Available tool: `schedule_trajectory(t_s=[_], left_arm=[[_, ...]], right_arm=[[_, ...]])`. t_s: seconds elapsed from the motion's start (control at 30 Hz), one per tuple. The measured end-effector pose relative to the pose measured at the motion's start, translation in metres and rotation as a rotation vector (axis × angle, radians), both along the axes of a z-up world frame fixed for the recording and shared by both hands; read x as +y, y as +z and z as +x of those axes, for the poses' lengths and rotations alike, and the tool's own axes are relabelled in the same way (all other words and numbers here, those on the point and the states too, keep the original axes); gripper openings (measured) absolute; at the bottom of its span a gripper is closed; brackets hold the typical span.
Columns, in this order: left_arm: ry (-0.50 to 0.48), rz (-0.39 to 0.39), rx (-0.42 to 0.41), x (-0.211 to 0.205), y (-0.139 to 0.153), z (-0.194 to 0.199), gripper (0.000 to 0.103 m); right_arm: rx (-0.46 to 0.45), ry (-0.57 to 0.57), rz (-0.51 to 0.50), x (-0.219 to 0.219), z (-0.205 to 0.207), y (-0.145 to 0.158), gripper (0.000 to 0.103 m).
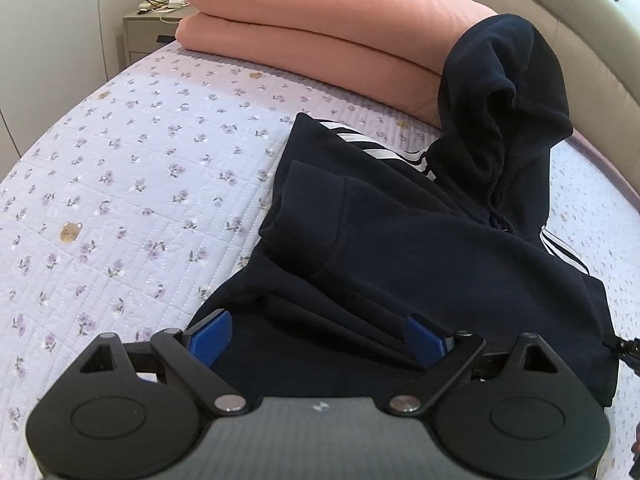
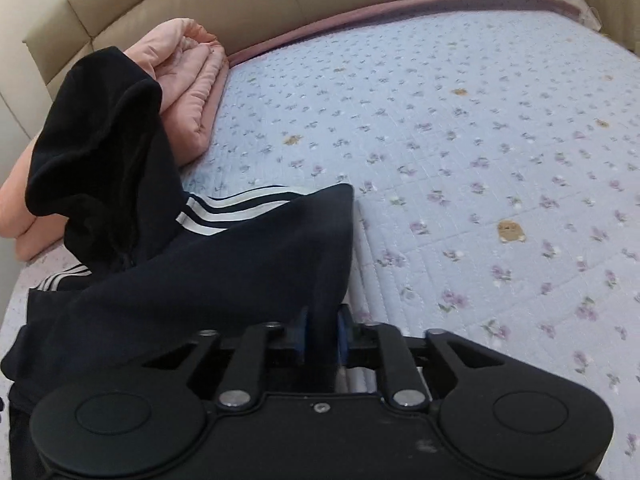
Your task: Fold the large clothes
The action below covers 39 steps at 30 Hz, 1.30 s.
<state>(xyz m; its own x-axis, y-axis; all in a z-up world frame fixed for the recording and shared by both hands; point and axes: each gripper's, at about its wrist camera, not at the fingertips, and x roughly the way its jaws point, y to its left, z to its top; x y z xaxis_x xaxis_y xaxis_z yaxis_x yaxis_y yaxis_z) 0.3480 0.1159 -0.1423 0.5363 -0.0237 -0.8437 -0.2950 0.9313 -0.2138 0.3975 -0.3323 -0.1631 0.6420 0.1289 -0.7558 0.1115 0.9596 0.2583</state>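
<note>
The dark hoodie [image 1: 400,240] sits in the middle of the left wrist view, spread over the flowered bedspread [image 1: 120,184]. Its hood [image 1: 504,92] is propped up against the folded pink blanket [image 1: 320,28] at the top of the frame. One sleeve [image 1: 320,208] is already laid across the body, cuff toward the left.

The left gripper [image 1: 318,338] hangs at the bottom of its view with its blue fingers [image 1: 212,336] spread wide over the hem. Dark cloth lies between them, but the pads aren't pressing on it, so it's holding nothing.

The right gripper [image 2: 323,332] is a different story. In its own view, bottom centre, the fingers have pinched a ridge of the hoodie's edge, and the fabric runs up from them toward the white stripes [image 2: 228,208].

What I'd worry about:
- That pinch looks like only a thin fold of thick fleece. If the right side pulls hard, I reckon the cloth just slides out.
- With the left side not holding anything, dragging from one corner will probably skew the whole thing and undo the sleeve that's already tucked.
- The hood is leaning on the blanket, so it could flop over or bunch when the body gets lifted.

Can't tell how many layers the right fingers actually caught.
</note>
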Motion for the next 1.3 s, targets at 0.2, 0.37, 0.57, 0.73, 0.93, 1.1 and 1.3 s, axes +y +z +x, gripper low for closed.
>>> schedule_trajectory(t_s=[0.2,0.37,0.57,0.73,0.93,1.1,1.3], left_arm=[[0.001,0.008,0.005,0.000,0.000,0.000,0.095],[-0.018,0.008,0.002,-0.003,-0.001,0.001,0.095],[-0.075,0.016,-0.002,-0.012,0.000,0.006,0.095],[-0.182,-0.098,-0.053,-0.020,0.017,0.028,0.095],[-0.464,0.020,-0.148,-0.046,0.069,0.101,0.096],[-0.629,0.092,-0.275,-0.055,0.113,0.183,0.099],[-0.631,0.072,-0.310,-0.068,0.134,0.278,0.099]], right_arm=[[-0.081,0.122,-0.116,0.027,-0.040,0.016,0.090],[0.074,0.082,-0.147,0.014,-0.041,-0.032,0.091],[0.097,0.030,-0.228,0.024,-0.050,-0.005,0.090],[-0.133,0.150,-0.211,0.068,-0.075,0.036,0.095],[-0.068,0.275,-0.161,0.123,-0.070,-0.016,0.095],[-0.092,0.253,-0.271,0.142,-0.084,-0.043,0.101],[-0.154,0.255,-0.218,0.126,-0.093,-0.051,0.103]])
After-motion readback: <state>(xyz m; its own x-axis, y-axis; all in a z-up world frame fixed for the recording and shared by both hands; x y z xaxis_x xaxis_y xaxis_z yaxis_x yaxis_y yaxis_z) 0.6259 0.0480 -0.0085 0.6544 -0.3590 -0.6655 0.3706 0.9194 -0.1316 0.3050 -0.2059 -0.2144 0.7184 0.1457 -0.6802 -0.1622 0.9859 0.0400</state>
